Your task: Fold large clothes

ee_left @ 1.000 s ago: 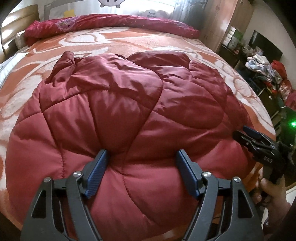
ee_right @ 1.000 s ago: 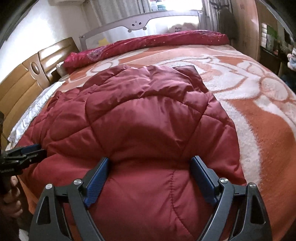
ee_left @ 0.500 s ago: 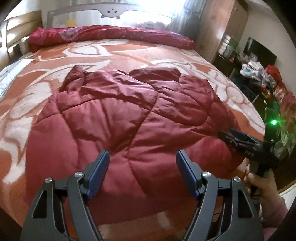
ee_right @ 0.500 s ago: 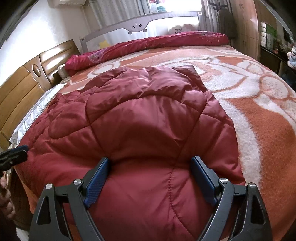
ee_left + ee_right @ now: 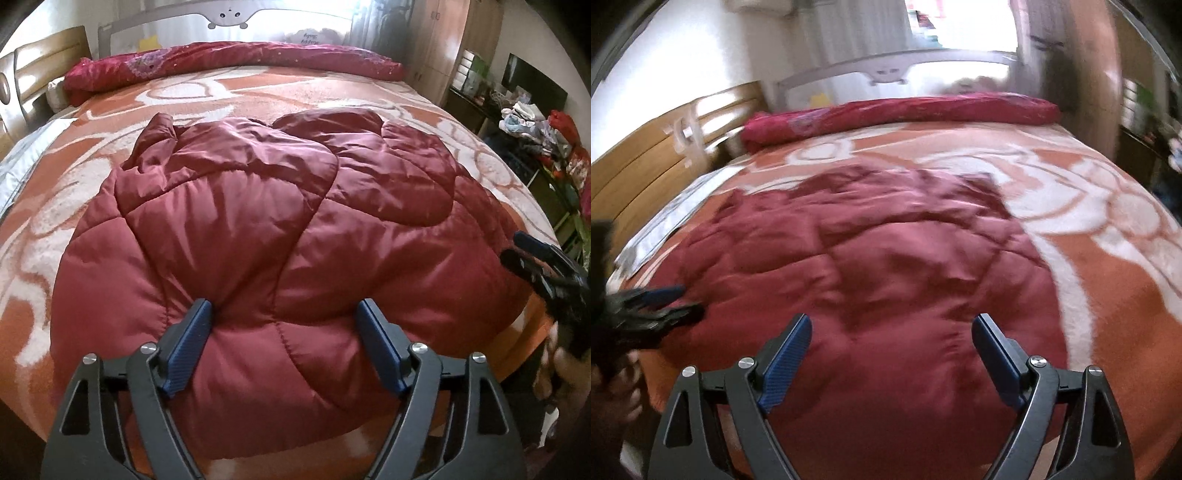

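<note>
A dark red quilted padded coat (image 5: pixel 280 221) lies spread on the bed, also in the right wrist view (image 5: pixel 886 266). My left gripper (image 5: pixel 284 317) is open, its blue fingers resting against the coat's near hem, with the padding bulging between them. My right gripper (image 5: pixel 892 328) is open and empty, just above the coat's near edge. The right gripper also shows at the right edge of the left wrist view (image 5: pixel 543 262). The left gripper shows at the left edge of the right wrist view (image 5: pixel 653 306). The right wrist view is blurred.
The bed has an orange and white patterned blanket (image 5: pixel 229 92). A rolled red quilt (image 5: pixel 229 62) lies along the far side, a wooden headboard (image 5: pixel 646 155) at left. A cluttered shelf (image 5: pixel 535 122) stands right of the bed.
The left gripper pulled back and then came in again to the coat's hem. The right gripper has drawn back and up from the coat, so more of the bed shows.
</note>
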`<action>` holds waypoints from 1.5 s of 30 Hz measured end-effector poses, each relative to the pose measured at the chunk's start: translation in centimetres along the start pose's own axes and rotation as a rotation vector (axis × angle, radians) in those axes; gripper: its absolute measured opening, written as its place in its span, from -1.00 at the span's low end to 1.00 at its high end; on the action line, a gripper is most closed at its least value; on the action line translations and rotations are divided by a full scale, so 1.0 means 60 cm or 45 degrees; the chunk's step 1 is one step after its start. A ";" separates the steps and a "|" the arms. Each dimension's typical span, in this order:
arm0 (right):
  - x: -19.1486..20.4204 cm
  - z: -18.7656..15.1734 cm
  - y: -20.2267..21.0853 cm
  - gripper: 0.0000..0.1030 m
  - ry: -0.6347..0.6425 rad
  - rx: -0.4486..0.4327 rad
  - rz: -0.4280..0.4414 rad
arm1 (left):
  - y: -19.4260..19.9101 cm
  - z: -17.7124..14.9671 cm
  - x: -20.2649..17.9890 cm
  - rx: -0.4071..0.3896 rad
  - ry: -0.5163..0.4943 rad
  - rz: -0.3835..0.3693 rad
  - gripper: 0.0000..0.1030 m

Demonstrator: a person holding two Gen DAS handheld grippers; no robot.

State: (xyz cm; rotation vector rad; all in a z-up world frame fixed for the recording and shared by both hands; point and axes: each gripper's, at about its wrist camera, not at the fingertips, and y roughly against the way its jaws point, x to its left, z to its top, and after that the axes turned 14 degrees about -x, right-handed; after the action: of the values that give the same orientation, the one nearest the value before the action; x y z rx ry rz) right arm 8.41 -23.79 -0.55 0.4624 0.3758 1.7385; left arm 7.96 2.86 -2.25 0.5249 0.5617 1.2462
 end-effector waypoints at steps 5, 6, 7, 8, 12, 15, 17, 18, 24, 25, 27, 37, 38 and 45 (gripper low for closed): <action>0.028 -0.025 -0.030 0.74 0.155 0.078 -0.045 | 0.000 -0.004 0.001 -0.002 -0.002 -0.016 0.57; 0.019 -0.028 -0.035 0.77 0.138 0.088 -0.054 | 0.000 -0.004 0.002 -0.003 -0.006 -0.017 0.57; 0.012 -0.029 -0.038 0.78 0.127 0.092 -0.062 | 0.000 -0.006 0.001 -0.006 -0.010 -0.016 0.57; 0.004 -0.031 -0.039 0.80 0.114 0.095 -0.070 | 0.000 -0.007 0.001 -0.008 -0.010 -0.016 0.57; -0.018 -0.037 -0.037 0.81 0.056 0.108 -0.066 | 0.002 -0.006 -0.001 0.006 -0.010 -0.002 0.57; -0.017 -0.038 -0.036 0.81 0.059 0.106 -0.076 | 0.009 0.002 -0.005 0.016 0.005 0.020 0.57; -0.018 -0.036 -0.036 0.81 0.049 0.108 -0.077 | 0.006 0.004 -0.009 0.037 0.010 0.060 0.58; -0.018 -0.033 -0.034 0.81 0.037 0.108 -0.078 | 0.004 0.004 -0.012 0.042 0.006 0.082 0.58; 0.002 0.003 -0.003 0.80 -0.016 0.035 0.007 | -0.003 0.004 -0.033 0.058 -0.032 0.187 0.60; 0.008 0.006 -0.006 0.80 -0.006 0.038 0.015 | -0.003 0.004 -0.033 0.062 -0.029 0.193 0.60; 0.019 0.009 -0.014 0.80 0.015 0.049 0.019 | 0.000 0.008 -0.034 0.062 -0.026 0.205 0.60; 0.042 0.009 -0.050 0.82 0.093 0.100 -0.009 | -0.007 0.035 -0.042 0.006 -0.035 0.302 0.60; 0.038 0.004 -0.057 0.84 0.089 0.113 -0.010 | -0.008 0.036 -0.043 0.007 -0.033 0.305 0.60; 0.017 -0.001 -0.072 0.89 0.037 0.142 -0.030 | -0.009 0.055 -0.048 -0.011 -0.043 0.301 0.60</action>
State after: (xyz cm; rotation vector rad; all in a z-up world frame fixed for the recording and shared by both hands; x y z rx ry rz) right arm 11.85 -21.87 -2.57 0.5119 0.4989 1.7087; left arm 9.86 -0.26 0.20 0.6173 0.4751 1.4600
